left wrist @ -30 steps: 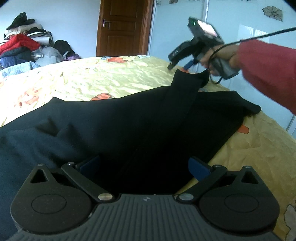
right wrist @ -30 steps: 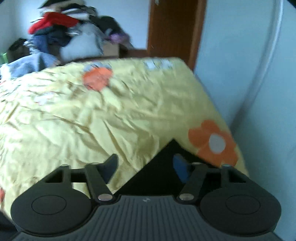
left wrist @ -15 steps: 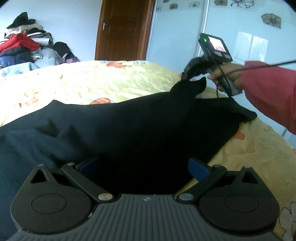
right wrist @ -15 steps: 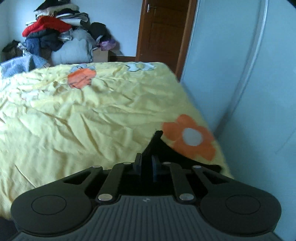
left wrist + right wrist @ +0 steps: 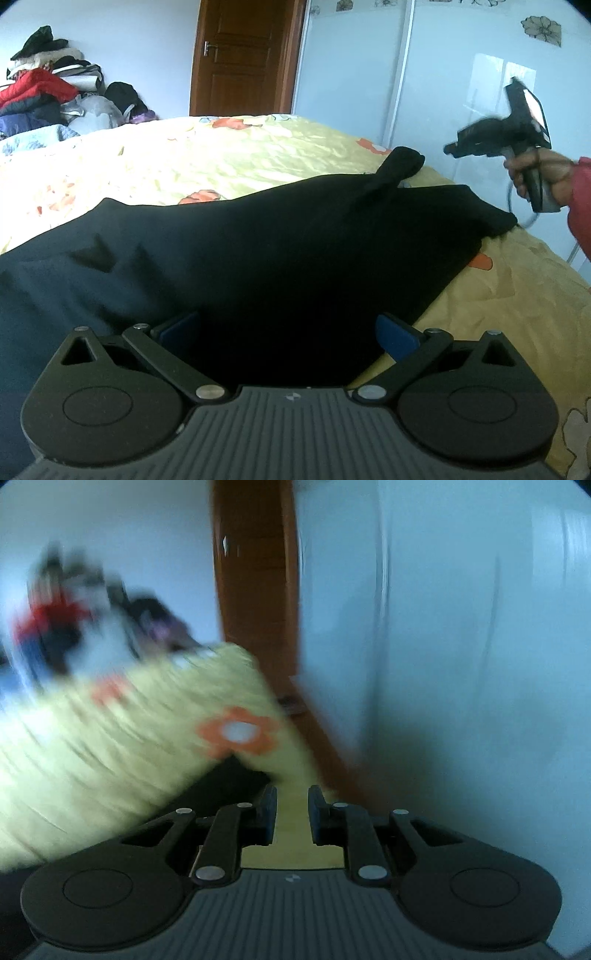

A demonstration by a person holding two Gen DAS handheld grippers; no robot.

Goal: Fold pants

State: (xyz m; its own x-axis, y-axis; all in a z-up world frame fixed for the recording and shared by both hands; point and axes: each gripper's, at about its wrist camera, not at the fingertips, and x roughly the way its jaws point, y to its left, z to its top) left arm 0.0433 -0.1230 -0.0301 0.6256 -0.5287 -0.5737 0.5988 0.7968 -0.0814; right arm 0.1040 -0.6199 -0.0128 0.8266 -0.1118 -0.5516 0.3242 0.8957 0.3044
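Note:
Black pants [image 5: 258, 240] lie spread across the yellow flowered bed sheet [image 5: 221, 155]. One narrow end [image 5: 402, 164] sticks up at the far right of the cloth. My left gripper [image 5: 288, 332] rests low over the near part of the pants, jaws wide open, with cloth lying between the blue pads [image 5: 397, 338]. My right gripper [image 5: 452, 149] is in the air to the right of that end, apart from it, held by a hand in a red sleeve. In its own blurred view the right gripper [image 5: 292, 812] shows a narrow, opening gap with only sheet behind it; the pants [image 5: 229, 779] lie to its left.
A heap of clothes [image 5: 44, 96] is piled at the far left beyond the bed. A brown door [image 5: 243, 55] stands behind, with pale wardrobe panels [image 5: 461, 55] along the right. The bed's right edge [image 5: 535, 266] runs close to those panels.
The right gripper closed on the pants' narrow end, then let it go and swung off to the right. That end now lies lower on the cloth. The left gripper stayed put.

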